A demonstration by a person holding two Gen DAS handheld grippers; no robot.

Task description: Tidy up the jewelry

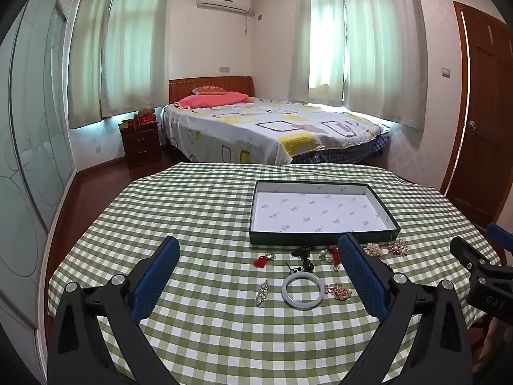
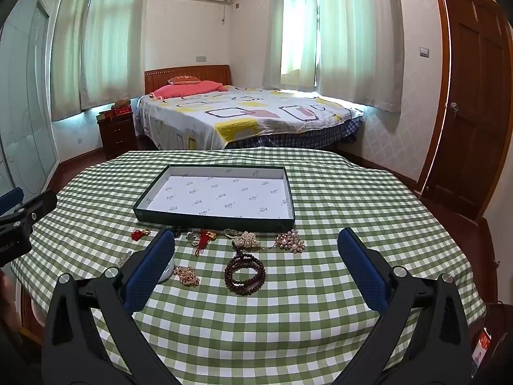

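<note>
**Left wrist view.** Your left gripper [image 1: 258, 268] hangs above the checked tablecloth [image 1: 198, 211] with its jaws spread wide and nothing between the pads. Ahead lies the shallow box [image 1: 323, 232], open and with no jewelry in it. All pieces lie on the cloth between the box and you: a pale bangle [image 1: 302, 290] near the centre, a silver brooch [image 1: 263, 292] to its left, a gold chain cluster [image 1: 338, 292] just beside its right, a red knot charm [image 1: 263, 259] and dark beads [image 1: 304, 256] closer to the box. The right gripper's body shows at the right edge.

**Right wrist view.** Your right gripper [image 2: 256, 258] is also fully spread and holds nothing. A dark beaded bracelet [image 2: 245, 274] lies coiled between the fingers, with a pearl cluster [image 2: 245, 240] and a pearl brooch [image 2: 291, 240] beyond it, near the box wall.

**Step in hand.** No piece has been moved; judge this as the start, before the 1st pick.

**Next move.** Select 1 piece per gripper. Lower until the pads straddle it, close, lift clear of neighbours, and carry it over the box wall. Chains and beads may trail or snag adjacent pieces; grip them at the bunched part.
</note>
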